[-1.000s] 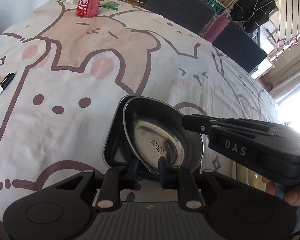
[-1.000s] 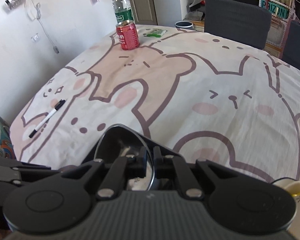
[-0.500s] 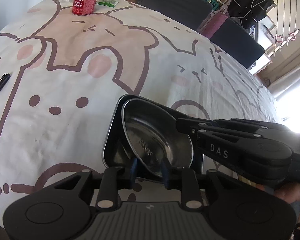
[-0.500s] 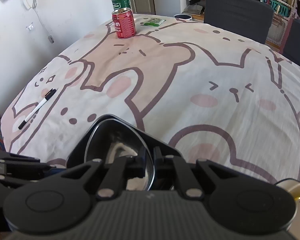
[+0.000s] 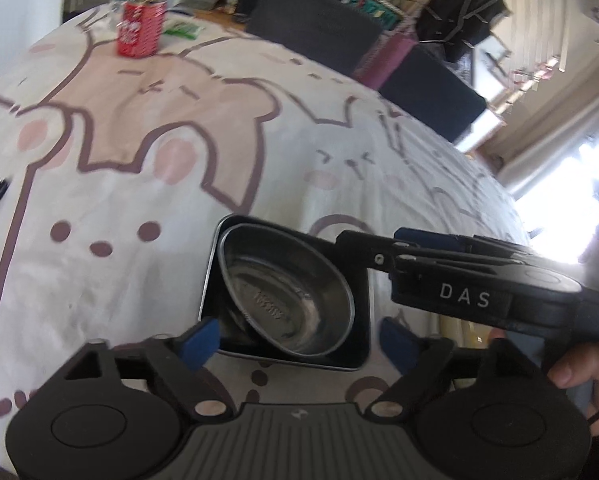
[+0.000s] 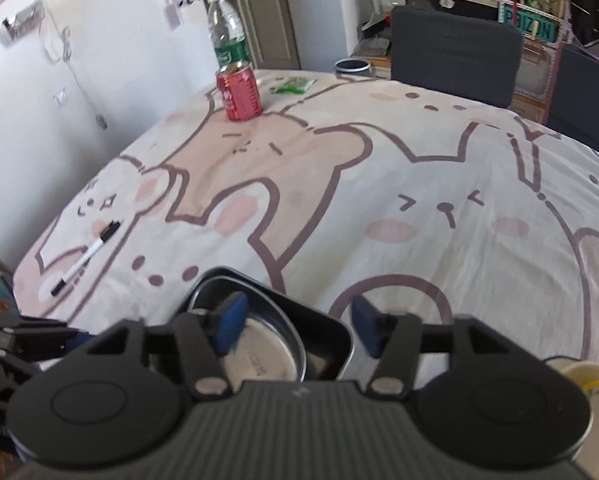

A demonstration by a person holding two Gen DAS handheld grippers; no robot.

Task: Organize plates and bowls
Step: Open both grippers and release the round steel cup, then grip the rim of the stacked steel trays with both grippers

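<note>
a shiny silver steel bowl (image 5: 287, 300) sits in a black square tray (image 5: 361, 320); beyond the blue-padded grippers, a pink-and-cream cartoon-bear tablecloth (image 6: 379, 184) and a red drink can (image 6: 239, 92).

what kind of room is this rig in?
Probably a lived-in home dining area, not a lab: a table under a cartoon-bear tablecloth, dark chairs pulled up to it, a red drink can and a water bottle, cluttered shelves behind.

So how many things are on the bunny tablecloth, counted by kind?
Steel bowl: 1
Black square plate: 1
Red drink can: 1
Water bottle: 1
Marker pen: 1
Green packet: 1
Pale dish at the right edge, only partly seen: 1
Total: 7
</note>
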